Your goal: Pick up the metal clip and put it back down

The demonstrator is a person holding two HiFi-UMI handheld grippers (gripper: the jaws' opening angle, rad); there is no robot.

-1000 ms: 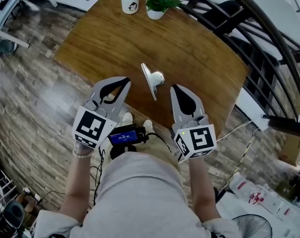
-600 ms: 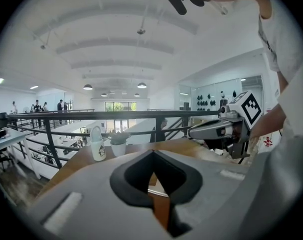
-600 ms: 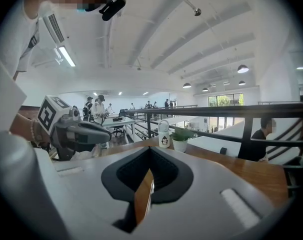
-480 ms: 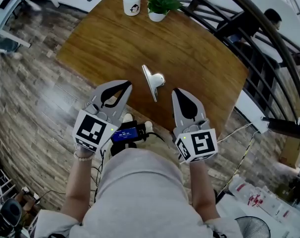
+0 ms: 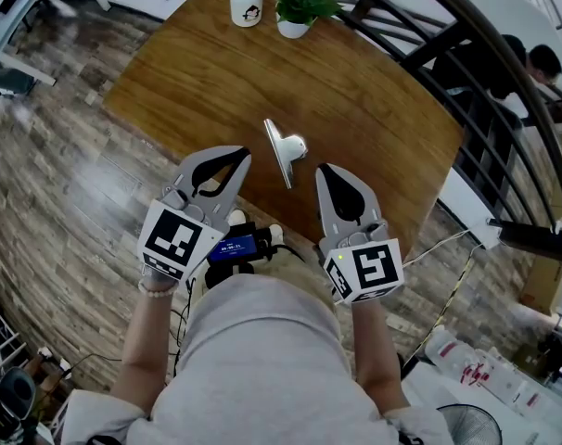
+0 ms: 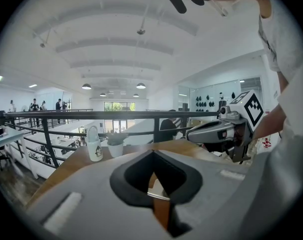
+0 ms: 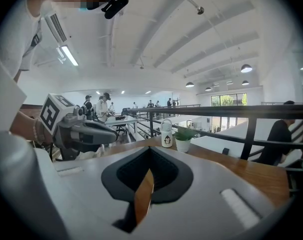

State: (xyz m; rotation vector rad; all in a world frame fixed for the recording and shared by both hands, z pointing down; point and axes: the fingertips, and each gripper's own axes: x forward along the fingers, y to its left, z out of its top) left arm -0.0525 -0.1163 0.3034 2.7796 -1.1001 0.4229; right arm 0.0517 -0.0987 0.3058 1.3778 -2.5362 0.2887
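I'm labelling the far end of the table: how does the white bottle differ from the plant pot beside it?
The white bottle is taller and carries a dark printed figure; the plant pot is shorter, plain, and holds green leaves. Both are white and stand upright on the table.

Silver metal clip (image 5: 283, 151), brown wooden table (image 5: 364, 91)

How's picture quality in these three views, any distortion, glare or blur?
Head view: metal clip sharp with a bright glint, wooden table edges bowed. Left gripper view: fisheye circle, black corners, ceiling washed out. Right gripper view: same fisheye, strip light glaring.
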